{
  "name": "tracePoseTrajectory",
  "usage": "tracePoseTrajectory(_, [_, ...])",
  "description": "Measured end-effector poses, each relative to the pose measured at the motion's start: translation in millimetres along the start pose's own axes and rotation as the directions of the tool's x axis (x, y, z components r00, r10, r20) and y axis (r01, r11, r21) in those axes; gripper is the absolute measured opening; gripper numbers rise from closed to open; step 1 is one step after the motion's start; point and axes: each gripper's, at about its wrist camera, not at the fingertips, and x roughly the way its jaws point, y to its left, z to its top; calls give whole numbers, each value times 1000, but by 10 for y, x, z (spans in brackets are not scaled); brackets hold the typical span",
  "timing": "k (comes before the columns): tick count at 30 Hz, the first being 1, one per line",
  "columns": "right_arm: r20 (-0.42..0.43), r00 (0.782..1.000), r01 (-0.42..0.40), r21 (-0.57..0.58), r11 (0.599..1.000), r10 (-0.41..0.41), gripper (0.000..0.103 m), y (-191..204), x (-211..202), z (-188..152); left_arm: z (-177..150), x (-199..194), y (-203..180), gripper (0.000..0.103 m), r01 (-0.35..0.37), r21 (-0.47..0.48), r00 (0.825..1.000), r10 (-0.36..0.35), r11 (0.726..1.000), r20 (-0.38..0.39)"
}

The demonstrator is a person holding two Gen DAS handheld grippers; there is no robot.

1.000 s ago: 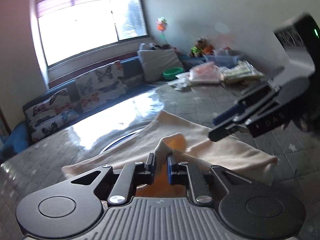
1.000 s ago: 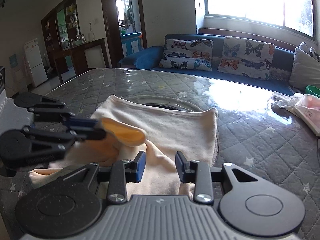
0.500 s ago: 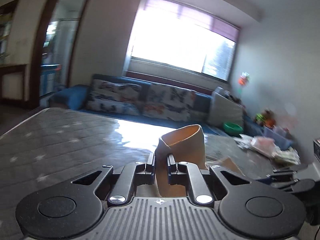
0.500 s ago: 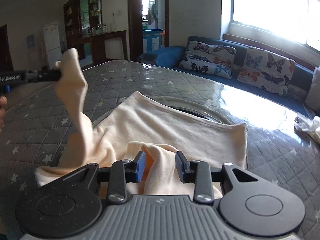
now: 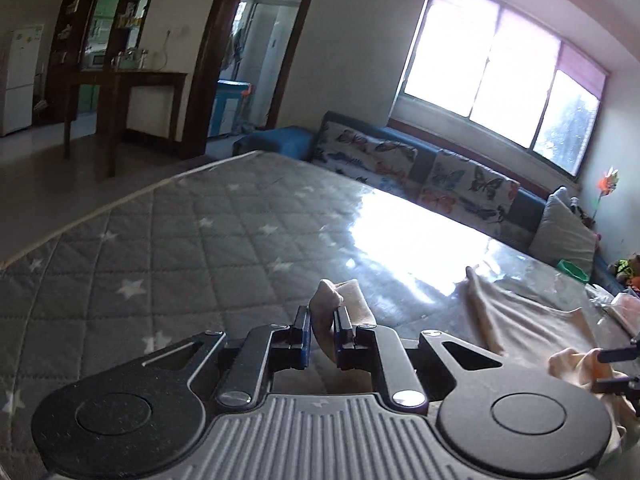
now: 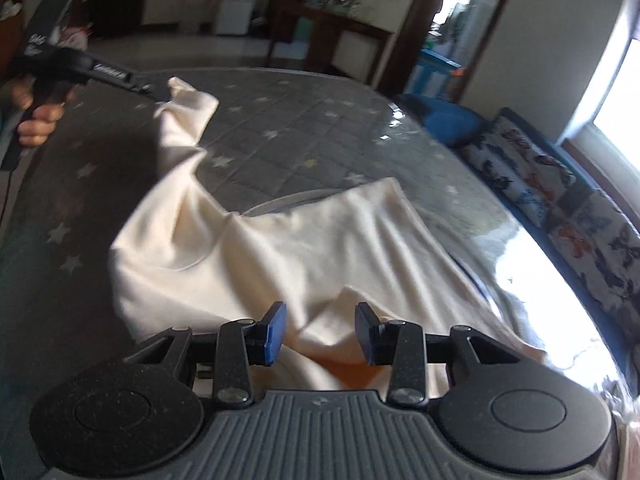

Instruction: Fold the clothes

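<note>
The cream cloth point(image 6: 320, 252) lies on the gray star mattress point(image 5: 168, 240), and one end of it is lifted up into the air. The left tool point(image 5: 323, 334) is pinched tight on that end, a sleeve point(image 5: 340, 292) that pokes up between its blue pads. In the right view you can see the left tool point(image 6: 160, 90) far off to the left, up high, with the sleeve hanging from it and running in a long line down to the body of the cloth. A hand point(image 6: 38, 120) holds that tool by its handle. The right tool point(image 6: 320, 330) is spread wide and grips nothing. A bump of cloth sits right between its two fingers, just in front of it and a bit below. So the cloth's long line goes from the left tool, down and across, toward the right tool. The right tool is the one nearer to the body of the cloth. I think the next move is for the right tool to pinch that bump, so both tools can pull the cloth flat. A blue sofa point(image 5: 440, 168) with butterfly cushions stands behind the mattress, under the bright window point(image 5: 500, 60).
</note>
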Motion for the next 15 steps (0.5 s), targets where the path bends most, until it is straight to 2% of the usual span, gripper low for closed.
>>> tracePoseTrajectory(2, [-43,999,-8,-10,1000,8,34,71,120,11,-33,10,27,16,-20,-7,1000,20,1000,-14])
tracePoseTrajectory(6, [-85,996,0,43,999,4,32,63,238,-30,-69,13,81,20,-78,2,996,78,997,-35])
tracePoseTrajectory(9, [-105,994,-3,139,990,18,32,-19,256,-86,-63,-42,126,28,-96,-11,995,96,995,-36])
tracePoseTrajectory(12, [-106,994,-15,224,975,40,28,-94,239,-130,-48,-127,89,43,-85,-14,996,85,996,-23])
tracePoseTrajectory(15, [-93,993,-34,315,949,66,20,-191,206,-173,-20,-177,-95,46,-33,20,999,33,999,-20])
